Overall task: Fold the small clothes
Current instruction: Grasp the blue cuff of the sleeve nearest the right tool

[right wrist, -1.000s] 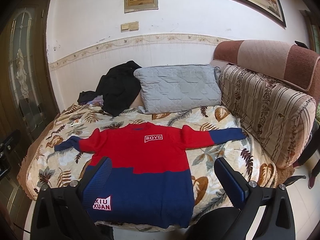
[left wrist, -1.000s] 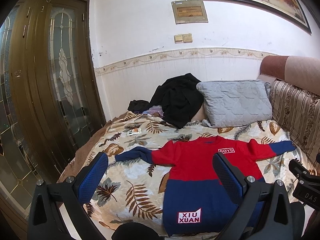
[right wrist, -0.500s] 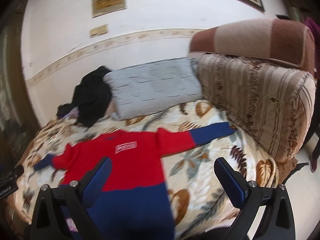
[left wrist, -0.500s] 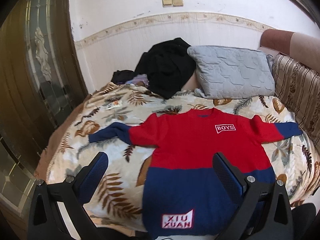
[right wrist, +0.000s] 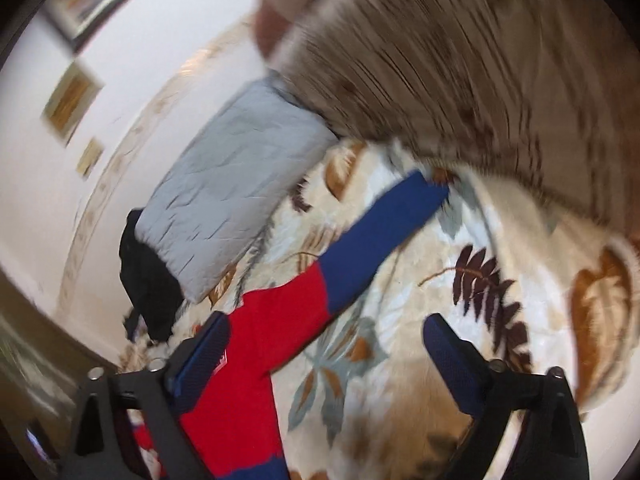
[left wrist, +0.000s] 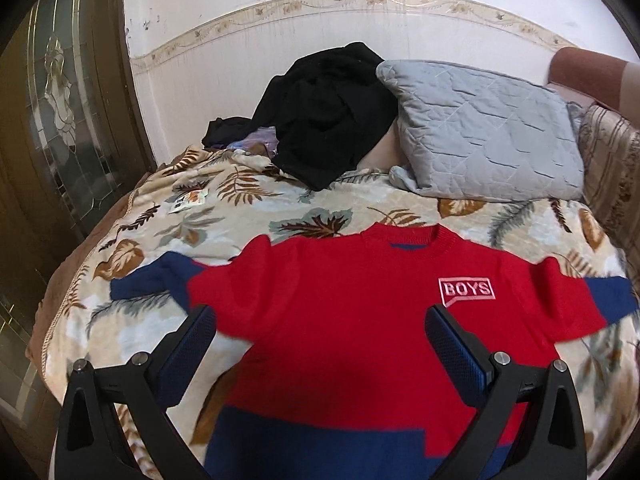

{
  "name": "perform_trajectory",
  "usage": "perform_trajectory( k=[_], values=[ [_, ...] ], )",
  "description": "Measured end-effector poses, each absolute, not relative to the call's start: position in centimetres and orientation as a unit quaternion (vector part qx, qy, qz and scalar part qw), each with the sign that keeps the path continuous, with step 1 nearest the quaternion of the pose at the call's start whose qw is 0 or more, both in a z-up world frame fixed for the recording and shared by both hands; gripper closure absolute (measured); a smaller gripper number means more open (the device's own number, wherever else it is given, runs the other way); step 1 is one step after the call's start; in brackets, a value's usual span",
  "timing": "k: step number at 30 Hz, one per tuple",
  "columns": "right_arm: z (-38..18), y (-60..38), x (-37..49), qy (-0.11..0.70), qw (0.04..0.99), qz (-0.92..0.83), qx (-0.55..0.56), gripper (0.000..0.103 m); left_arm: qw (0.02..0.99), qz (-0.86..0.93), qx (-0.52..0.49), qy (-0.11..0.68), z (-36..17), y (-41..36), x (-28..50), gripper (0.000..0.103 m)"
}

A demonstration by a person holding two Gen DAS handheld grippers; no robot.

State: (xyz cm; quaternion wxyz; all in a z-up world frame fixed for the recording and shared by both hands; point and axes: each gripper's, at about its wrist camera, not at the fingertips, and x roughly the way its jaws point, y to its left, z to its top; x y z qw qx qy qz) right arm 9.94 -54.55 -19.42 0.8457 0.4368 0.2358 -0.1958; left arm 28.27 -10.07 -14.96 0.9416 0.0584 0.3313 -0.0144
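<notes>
A small red and navy sweater [left wrist: 340,320] with a "BOYS" patch lies flat, front up, on the leaf-print blanket [left wrist: 192,224], both sleeves spread out. My left gripper [left wrist: 320,320] hovers open above its red chest, nothing between the fingers. The right wrist view is blurred and tilted. There my right gripper [right wrist: 326,330] hangs over the sweater's right sleeve [right wrist: 360,240], whose navy cuff points at the headboard. Its jaws are wide and closing, with only blanket and sleeve edge below them and nothing pinched.
A grey quilted pillow [left wrist: 484,136] and a heap of black clothes [left wrist: 328,112] lie at the far side against the wall. A padded striped headboard [right wrist: 460,60] borders the right. A glass-paned wooden door [left wrist: 60,120] stands left. A small card [left wrist: 188,200] lies on the blanket.
Both grippers have moved down and closer to the sweater. The right one swung right toward the sleeve and rolled, tilting its view, and its jaws narrowed a little.
</notes>
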Motion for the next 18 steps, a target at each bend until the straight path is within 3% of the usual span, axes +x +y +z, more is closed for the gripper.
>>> perform_trajectory(
  k=[3,13,18],
  values=[
    [-21.7,-57.9,11.5,0.223,0.818,-0.191,0.495,0.021,0.943,-0.012,0.070,0.326,-16.5,-10.7,29.4,0.000],
    [-28.5,-65.5,15.8,0.193,0.739,-0.232,0.602,0.036,0.935,-0.014,0.097,0.341,-19.0,-11.7,32.1,0.000],
    [-30.2,-67.9,17.5,0.187,0.730,-0.252,0.608,0.064,0.936,-0.021,0.108,0.334,-19.4,-12.5,32.6,0.000]
  ],
)
